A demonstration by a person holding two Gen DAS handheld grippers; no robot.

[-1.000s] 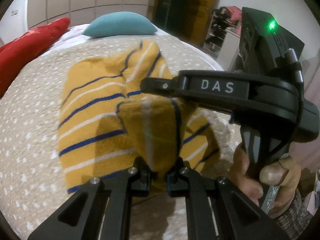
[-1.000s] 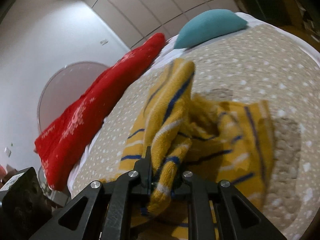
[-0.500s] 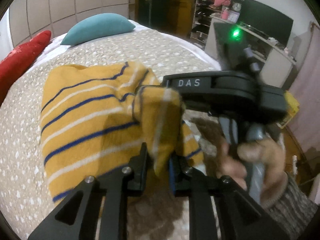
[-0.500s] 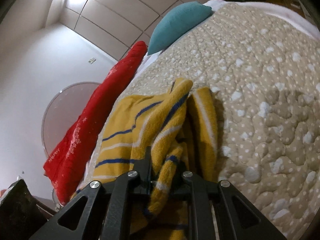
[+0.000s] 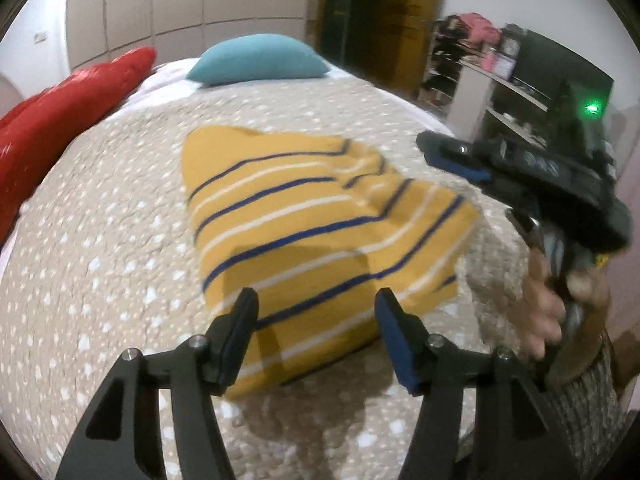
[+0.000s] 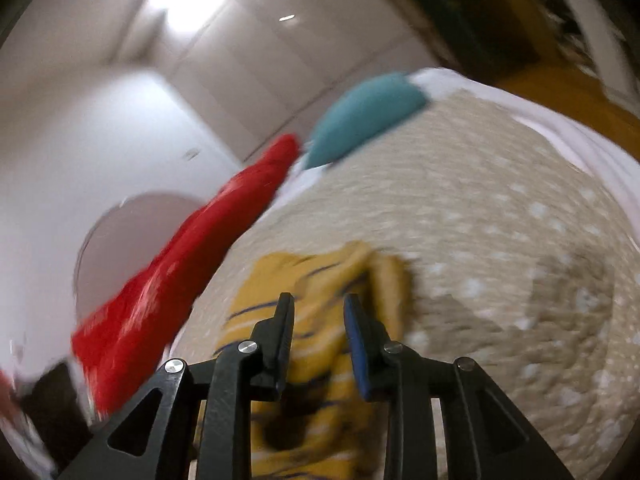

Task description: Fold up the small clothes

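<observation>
While both grippers are letting go, the yellow striped garment (image 5: pixel 320 240) lies folded on the speckled bedspread (image 5: pixel 100 280), and the risks sit in the release itself. The left gripper (image 5: pixel 316 316) has its jaws opening, already well apart, with nothing between the pads; the cloth lies beyond and below them. The right gripper (image 6: pixel 318 320) has its jaws opening too, but narrower, and yellow fabric shows in the gap; in the blur I judge the pads are not pressing on it, though a loose edge could still catch on the blue pad (image 6: pixel 356 344). If that hand pulls away with a snag, the top layer would likely drag and the fold would open. The fold's near right corner (image 5: pixel 448 284) looks raised and soft, so it may spring up unaided.

The left wrist view shows the whole folded shape, its stripes lining up roughly, plus the right gripper from the side with the hand (image 5: pixel 548 312) around its handle. The right wrist view gives only a smeared, bunched edge of the garment (image 6: pixel 320 280), yet it alone shows how close its own pads are to the cloth. Both views show the teal cushion (image 5: pixel 256 60) and red cushion (image 5: pixel 60 120) well apart from the work.
</observation>
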